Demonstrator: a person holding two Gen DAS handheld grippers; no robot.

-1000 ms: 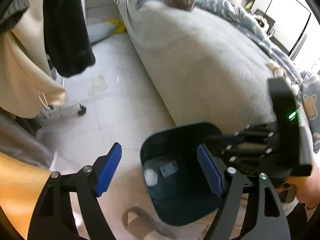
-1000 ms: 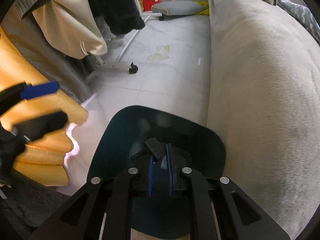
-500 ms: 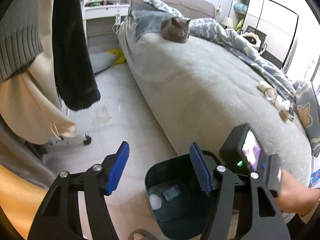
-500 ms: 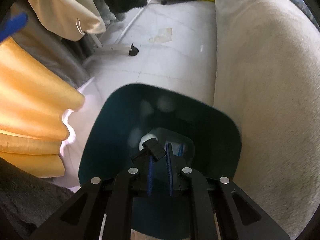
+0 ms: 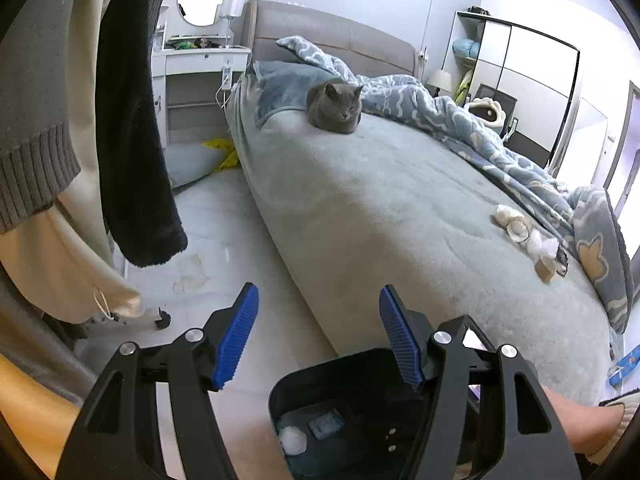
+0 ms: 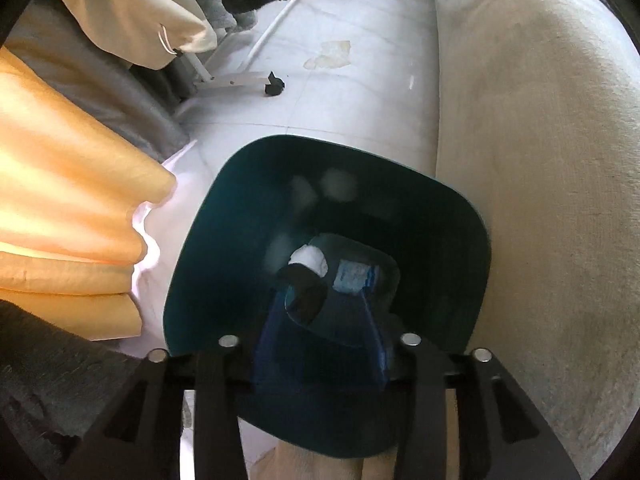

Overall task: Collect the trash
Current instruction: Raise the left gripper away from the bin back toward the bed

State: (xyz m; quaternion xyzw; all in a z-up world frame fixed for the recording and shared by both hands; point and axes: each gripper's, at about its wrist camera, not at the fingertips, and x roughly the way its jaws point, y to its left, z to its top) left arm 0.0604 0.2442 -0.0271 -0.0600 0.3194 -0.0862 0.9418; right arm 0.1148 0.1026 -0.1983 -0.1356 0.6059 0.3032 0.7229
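1. Right wrist view looks down into the dark teal trash bin, which stands on the pale tiled floor hard against the side of the bed.
2. On the bin's bottom lie a white crumpled ball and a blue-and-white wrapper; a black scrap sits just in front of the ball, between the blue fingers of the right gripper.
3. Those fingers are opening and no longer press the scrap; whether it has left them I cannot tell.
4. Left wrist view shows the left gripper beside and above the bin, its fingers apart with nothing between them.
5. More litter lies on the grey bedspread near the rumpled blue duvet.
6. Further up the bed a grey cat sits.
7. Hanging clothes fill the left side.
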